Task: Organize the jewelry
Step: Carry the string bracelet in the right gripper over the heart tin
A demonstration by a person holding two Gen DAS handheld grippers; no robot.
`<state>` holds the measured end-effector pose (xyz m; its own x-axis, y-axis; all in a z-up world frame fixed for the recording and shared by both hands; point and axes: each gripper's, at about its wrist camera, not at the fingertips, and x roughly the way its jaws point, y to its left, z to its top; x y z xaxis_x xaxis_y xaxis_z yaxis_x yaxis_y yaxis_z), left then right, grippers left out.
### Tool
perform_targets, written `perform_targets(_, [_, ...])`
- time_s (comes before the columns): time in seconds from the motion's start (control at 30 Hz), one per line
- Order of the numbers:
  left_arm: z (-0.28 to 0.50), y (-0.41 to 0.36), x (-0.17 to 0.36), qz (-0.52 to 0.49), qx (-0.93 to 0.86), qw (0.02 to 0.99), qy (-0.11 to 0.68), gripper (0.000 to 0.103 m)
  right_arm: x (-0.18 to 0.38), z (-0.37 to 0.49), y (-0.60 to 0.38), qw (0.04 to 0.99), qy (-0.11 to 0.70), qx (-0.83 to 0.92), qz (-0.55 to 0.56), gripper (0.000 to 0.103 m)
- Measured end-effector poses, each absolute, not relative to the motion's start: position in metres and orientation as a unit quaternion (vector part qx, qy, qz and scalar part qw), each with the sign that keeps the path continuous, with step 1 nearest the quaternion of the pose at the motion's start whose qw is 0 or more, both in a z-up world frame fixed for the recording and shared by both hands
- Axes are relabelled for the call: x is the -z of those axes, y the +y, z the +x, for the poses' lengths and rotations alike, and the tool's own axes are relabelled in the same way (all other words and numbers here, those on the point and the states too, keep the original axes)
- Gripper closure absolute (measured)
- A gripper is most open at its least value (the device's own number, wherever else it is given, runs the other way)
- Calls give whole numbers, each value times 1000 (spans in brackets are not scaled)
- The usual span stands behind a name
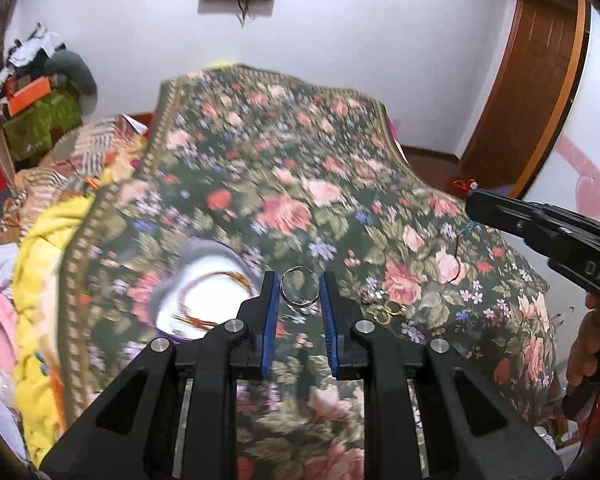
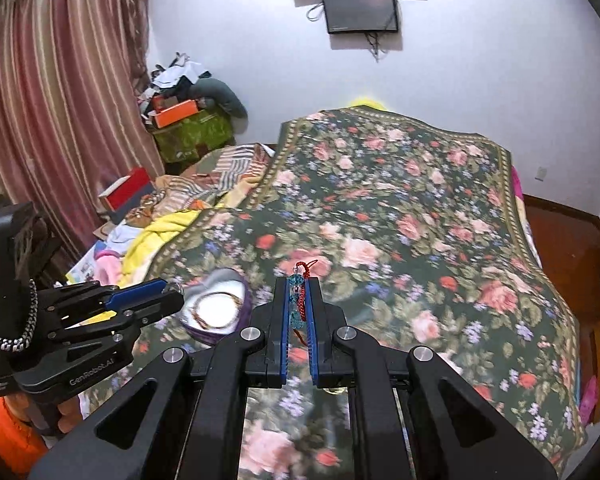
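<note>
Your left claw (image 1: 299,292) pinches a silver ring (image 1: 300,290) at lower centre above the floral bedspread (image 1: 300,168), while your right claw (image 2: 299,296) is pressed together on a red-corded blue bead bracelet (image 2: 296,300).

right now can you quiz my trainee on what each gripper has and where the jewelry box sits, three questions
1. True or false: the left gripper holds a silver ring between its blue pads.
2. What is pinched in the right gripper? A) a gold earring B) a beaded bracelet with blue beads on red cord C) nothing
3. In the right wrist view, on which side of the right gripper does the heart-shaped box sit on the floral bedspread?

Key:
1. True.
2. B, the beaded bracelet.
3. To its left, open, with a bangle inside; small gold earrings lie loose on the bedspread.
</note>
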<state>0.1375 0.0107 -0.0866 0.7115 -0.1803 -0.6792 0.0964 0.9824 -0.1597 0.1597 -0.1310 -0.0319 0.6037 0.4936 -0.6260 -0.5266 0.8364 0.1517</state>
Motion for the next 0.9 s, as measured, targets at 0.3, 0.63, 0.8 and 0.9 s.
perform_targets(0.3, [117, 51, 67, -59, 38, 937, 341, 83, 38, 160, -87, 881, 349, -318, -28, 96])
perform_targets(0.63, [112, 86, 67, -78, 12, 940, 331, 83, 38, 169, -49, 870, 355, -340, -25, 96])
perform_targets(0.8, [116, 97, 72, -89, 10, 940, 329, 83, 44, 174, -33, 865, 364, -344, -25, 96])
perform_targets(0.9, [120, 101, 80, -97, 11, 938, 333, 83, 53, 178, -24, 859, 376, -346, -26, 96])
